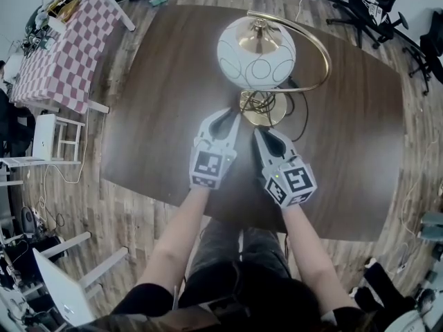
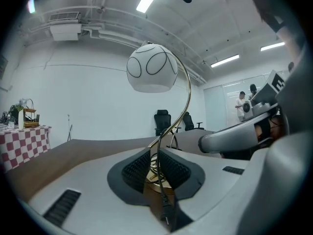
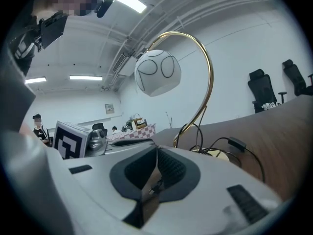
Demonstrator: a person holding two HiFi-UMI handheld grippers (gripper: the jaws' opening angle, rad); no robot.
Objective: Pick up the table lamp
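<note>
Head view: a lamp (image 1: 257,50), a white globe on a thin brass arch, stands on a table (image 1: 159,116). It is probably top-heavy and fragile, best gripped at the stem (image 1: 325,61) or base (image 1: 268,111).

Left gripper view: the left gripper (image 2: 155,153) has its fingers slightly spread. The cord (image 2: 157,180) runs through the gap, and the stem is just beyond.

Right gripper view: the right gripper (image 3: 156,151) has its fingers almost pressed together, holding nothing. The lamp is ahead, to the right.

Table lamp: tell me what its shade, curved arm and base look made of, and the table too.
Shade: white globe with thin dark loops, matte, likely frosted glass or plastic; can't tell which. Curved arm: polished gold-coloured metal, brass-like, with bright glints. Base: same shiny gold metal disc. Table: dark brown wood grain, satin; solid wood or laminate is unclear.
</note>
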